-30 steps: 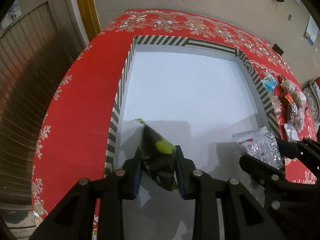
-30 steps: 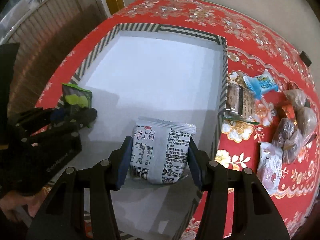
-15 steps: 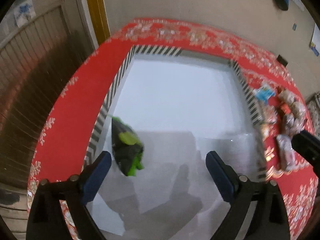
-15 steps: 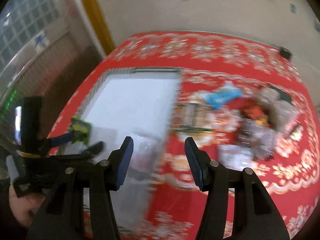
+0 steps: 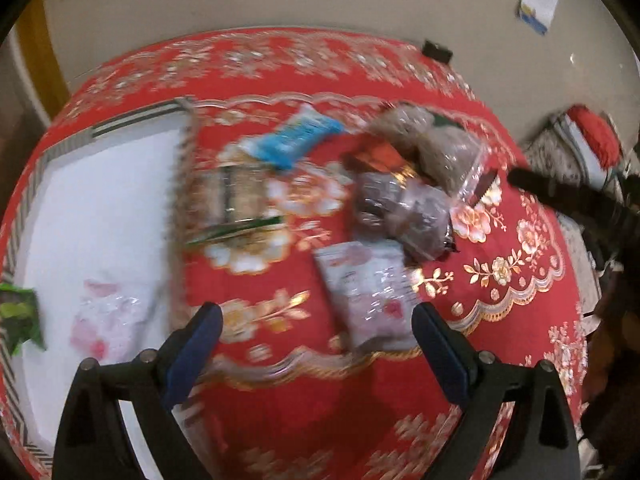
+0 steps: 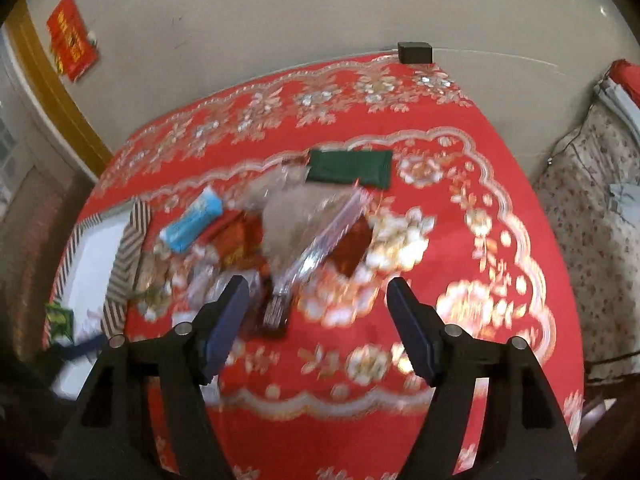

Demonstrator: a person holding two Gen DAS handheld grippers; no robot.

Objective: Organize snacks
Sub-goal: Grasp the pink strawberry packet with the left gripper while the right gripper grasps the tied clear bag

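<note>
My left gripper (image 5: 316,320) is open and empty above the red cloth, just short of a white and pink snack packet (image 5: 368,288). The white box (image 5: 100,208) with striped walls lies to its left and holds a green packet (image 5: 18,316) and a white and pink packet (image 5: 108,316). My right gripper (image 6: 318,312) is open and empty, hovering over the cloth just right of the snack pile. The pile includes a blue packet (image 6: 192,224), a clear bag of brown snacks (image 6: 304,216) and a dark green packet (image 6: 350,168). Both views are blurred.
The table wears a red flowered cloth (image 6: 500,240) and stands against a beige wall. A small black box (image 6: 415,52) sits at the table's far edge. A flowered seat (image 6: 592,216) stands to the right. The right gripper's arm (image 5: 568,196) shows at the right.
Both grippers let go of their packets inside the box, opened, and swung right toward the snack pile on the cloth.
</note>
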